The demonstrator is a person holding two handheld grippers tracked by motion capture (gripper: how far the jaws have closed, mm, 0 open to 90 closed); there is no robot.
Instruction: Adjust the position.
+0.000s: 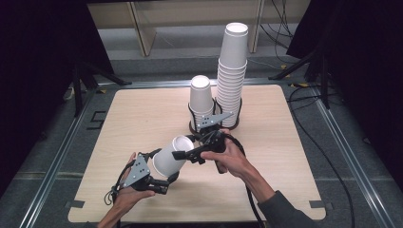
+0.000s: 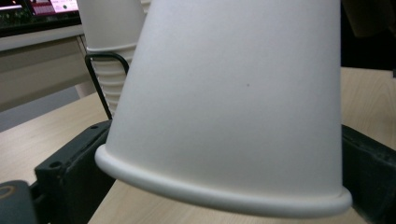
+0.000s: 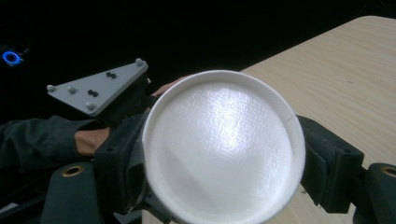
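Note:
A white paper cup [image 1: 170, 159] lies tilted in the air between both grippers, over the front middle of the wooden table [image 1: 142, 114]. My left gripper [image 1: 166, 179] is shut on its rim end; in the left gripper view the rim [image 2: 219, 193] sits between the black jaws. My right gripper [image 1: 184, 146] is shut on the base end; the right gripper view looks straight at the recessed base [image 3: 224, 149] between its jaws. The left gripper's grey plate [image 3: 98, 86] and hand appear behind the cup.
A tall stack of white cups [image 1: 233, 76] and a short stack [image 1: 200, 99] stand in a black wire holder [image 1: 192, 127] at the table's back middle. Dark stands and cables surround the table. Bare wood lies left and right.

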